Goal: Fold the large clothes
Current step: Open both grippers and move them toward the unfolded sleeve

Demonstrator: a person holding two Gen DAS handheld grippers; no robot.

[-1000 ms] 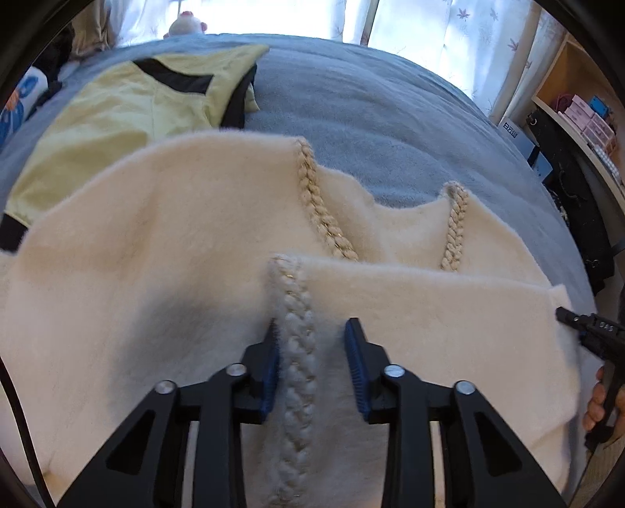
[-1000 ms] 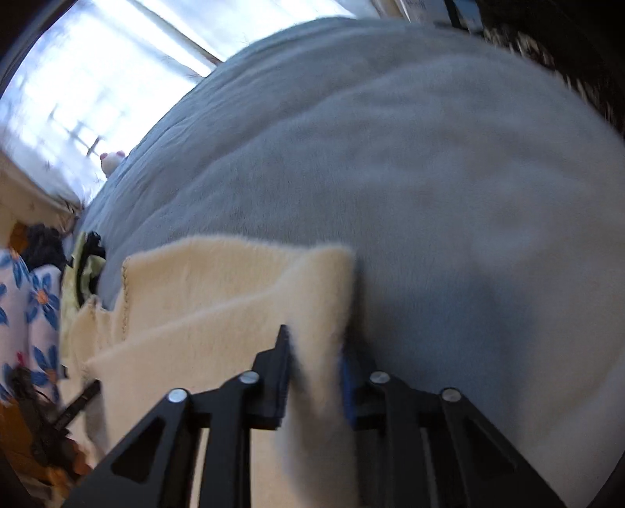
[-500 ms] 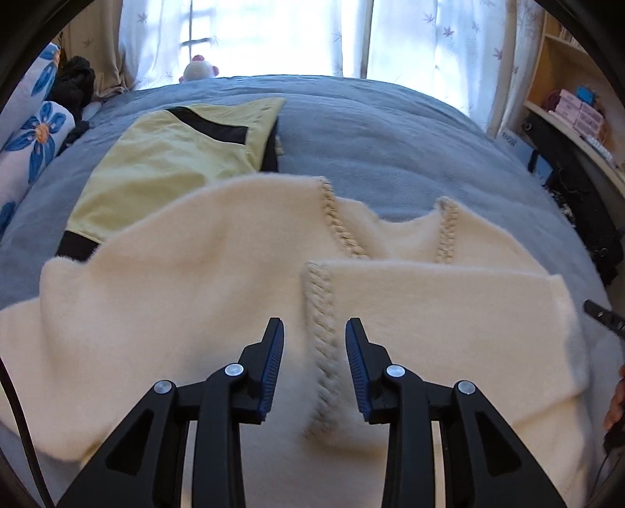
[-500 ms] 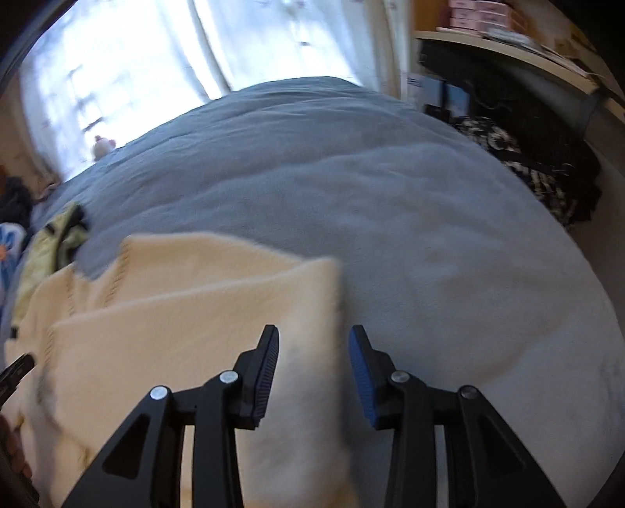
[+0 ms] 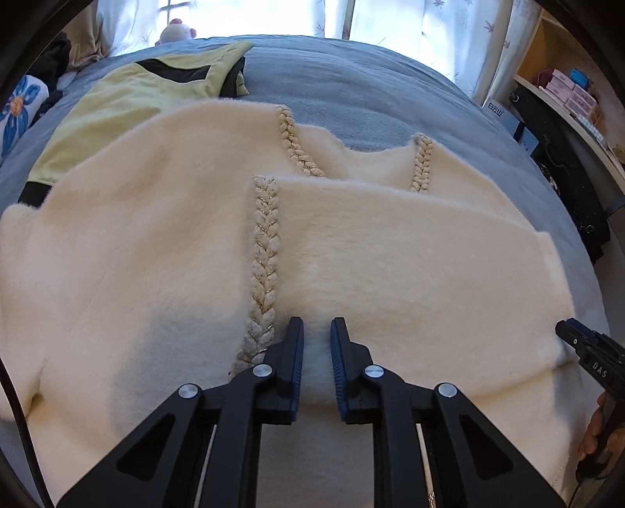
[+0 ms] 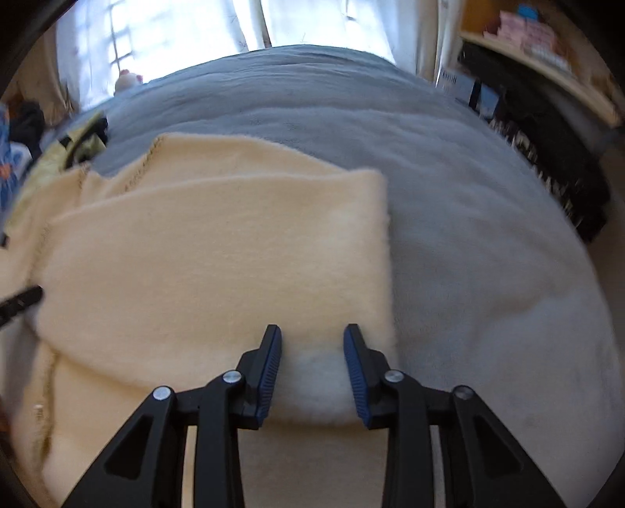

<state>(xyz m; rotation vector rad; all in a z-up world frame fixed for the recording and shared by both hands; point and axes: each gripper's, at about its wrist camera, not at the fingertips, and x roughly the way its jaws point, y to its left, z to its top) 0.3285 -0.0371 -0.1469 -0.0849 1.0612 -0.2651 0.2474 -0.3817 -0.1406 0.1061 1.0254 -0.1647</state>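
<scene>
A second ago the left gripper point(image 5: 316, 351) straddled the braided trim point(image 5: 265, 258) with its jaws wider; now it sits just to the right of that braid, low in the centre of the left wrist view, jaws narrowed to a small gap with only cream pile showing between them, gripping nothing that I can see. The right gripper point(image 6: 312, 359) had been closed on the edge of the folded panel; now its jaws stand well apart over the fabric near that panel's right edge, low centre in its own view, holding nothing. It also shows at the lower right edge of the left wrist view point(image 5: 586, 347).

The cream fleece garment point(image 5: 136, 254) lies flat on the grey bedspread point(image 5: 371, 90), filling the middle of the left frame. Its long axis runs left to right across the picture, while the neckline, marked by two braid ends, points toward the top of the frame and the window. The folded panel point(image 6: 218, 250) lies over the right half, its braided edge running top to bottom near mid-frame.

Upper left, a yellow and black garment point(image 5: 129, 105) lies partly under the cream one, and a small plush toy point(image 5: 175, 35) sits at the bed's far edge.
</scene>
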